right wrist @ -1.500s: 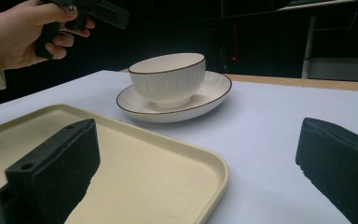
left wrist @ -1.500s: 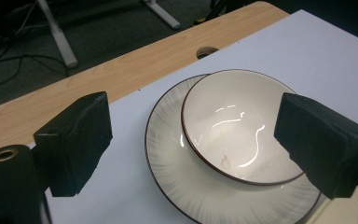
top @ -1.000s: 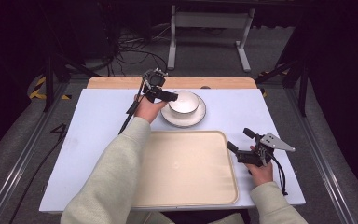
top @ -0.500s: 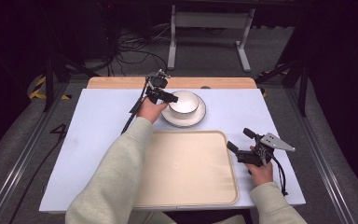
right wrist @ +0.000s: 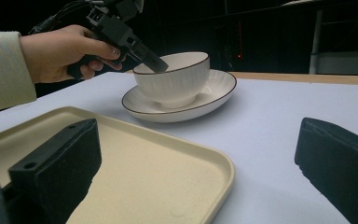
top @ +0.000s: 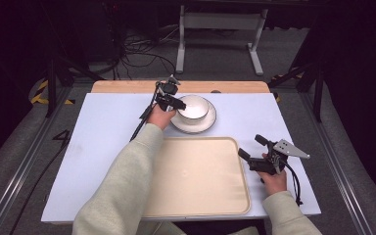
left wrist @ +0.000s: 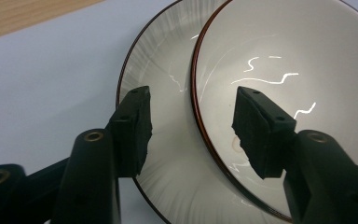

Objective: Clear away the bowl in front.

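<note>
A white ribbed bowl (top: 194,106) with a dark rim stands on a matching saucer plate (top: 209,122) at the table's far middle. My left gripper (top: 180,104) straddles the bowl's left rim. In the left gripper view one pad (left wrist: 135,123) hangs outside over the plate (left wrist: 163,93) and the other pad (left wrist: 256,126) sits inside the bowl (left wrist: 284,60). The jaws have just been closing, and both pads still stand off the wall. My right gripper (top: 248,146) rests open by the tray's right edge, holding nothing.
A large cream tray (top: 196,176) lies at the near middle of the white table top (top: 103,127). A wooden strip (top: 127,86) runs along the far edge. Dark floor, cables and a metal stand lie beyond.
The left gripper has sunk slightly onto the bowl's rim and its jaws have narrowed around it. The right hand has kept still.
</note>
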### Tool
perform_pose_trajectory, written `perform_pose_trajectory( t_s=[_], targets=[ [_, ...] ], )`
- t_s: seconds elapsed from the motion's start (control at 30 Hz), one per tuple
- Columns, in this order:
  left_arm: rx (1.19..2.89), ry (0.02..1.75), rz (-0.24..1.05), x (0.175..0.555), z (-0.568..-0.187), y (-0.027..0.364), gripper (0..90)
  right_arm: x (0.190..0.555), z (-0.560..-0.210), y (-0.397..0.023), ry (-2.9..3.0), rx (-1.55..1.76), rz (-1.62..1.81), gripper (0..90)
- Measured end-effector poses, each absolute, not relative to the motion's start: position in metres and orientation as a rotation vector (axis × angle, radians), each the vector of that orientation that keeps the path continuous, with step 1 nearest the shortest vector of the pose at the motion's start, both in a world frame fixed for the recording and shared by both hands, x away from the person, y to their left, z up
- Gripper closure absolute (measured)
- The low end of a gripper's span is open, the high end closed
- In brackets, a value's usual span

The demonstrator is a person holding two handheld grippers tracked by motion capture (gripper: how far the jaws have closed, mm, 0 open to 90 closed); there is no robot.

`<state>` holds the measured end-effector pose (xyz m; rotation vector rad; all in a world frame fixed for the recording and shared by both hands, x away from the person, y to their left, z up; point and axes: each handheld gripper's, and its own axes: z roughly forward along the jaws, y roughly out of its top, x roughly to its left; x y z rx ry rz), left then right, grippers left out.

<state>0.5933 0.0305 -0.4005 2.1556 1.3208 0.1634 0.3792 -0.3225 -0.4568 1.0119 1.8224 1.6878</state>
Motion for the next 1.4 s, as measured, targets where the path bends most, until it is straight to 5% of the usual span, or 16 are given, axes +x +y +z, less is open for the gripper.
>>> perform_pose_trajectory(
  t_s=[0.73,1.4],
  targets=[
    [2.146,1.434,0.101,0.597,-0.404,0.023,82.3,0.380,-0.457,-0.323,1.827,1.020,1.697,1.7],
    [2.172,1.400,0.181,0.592,-0.390,0.022,82.2,0.380,-0.457,-0.323,1.827,1.022,1.701,1.9]
  ],
)
